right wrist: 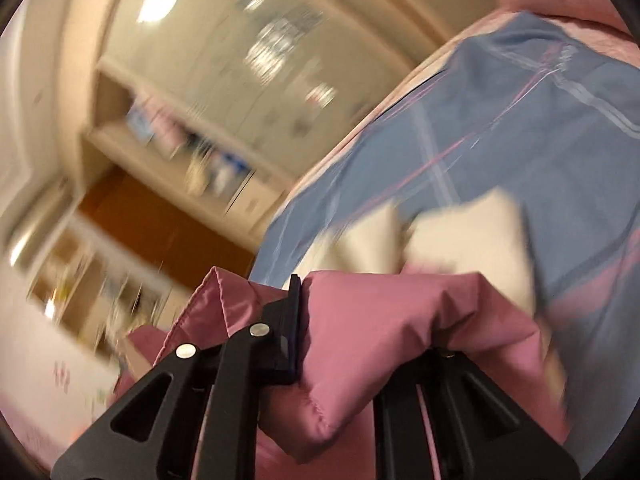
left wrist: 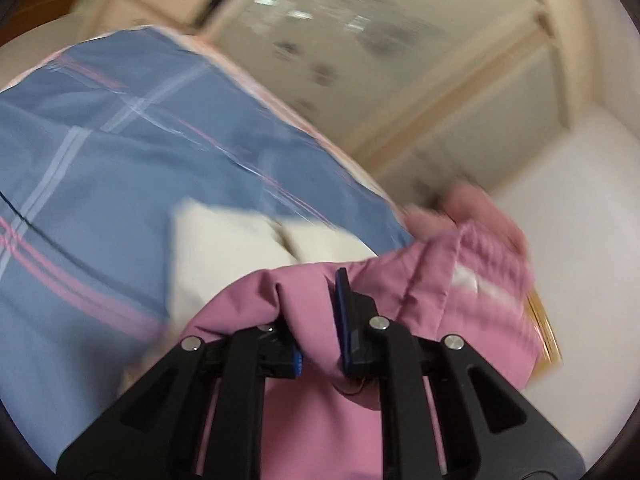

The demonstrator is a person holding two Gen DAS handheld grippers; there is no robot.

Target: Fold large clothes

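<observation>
A padded pink garment (left wrist: 400,304) hangs bunched in both grippers, held up above a bed. My left gripper (left wrist: 316,320) is shut on a fold of it; the pink cloth covers most of the left finger. In the right wrist view the same pink garment (right wrist: 384,320) drapes over my right gripper (right wrist: 320,320), which is shut on a thick padded fold; its right finger is hidden under the cloth. A cream folded cloth (left wrist: 228,256) lies on the bed beyond the garment, and it also shows in the right wrist view (right wrist: 472,236).
The bed has a blue cover with pink and white stripes (left wrist: 120,152), also seen from the right wrist (right wrist: 540,128). A pale wardrobe with frosted panels (left wrist: 380,48) stands behind it. Shelves and a brown door (right wrist: 160,220) are at the left. Both views are motion-blurred.
</observation>
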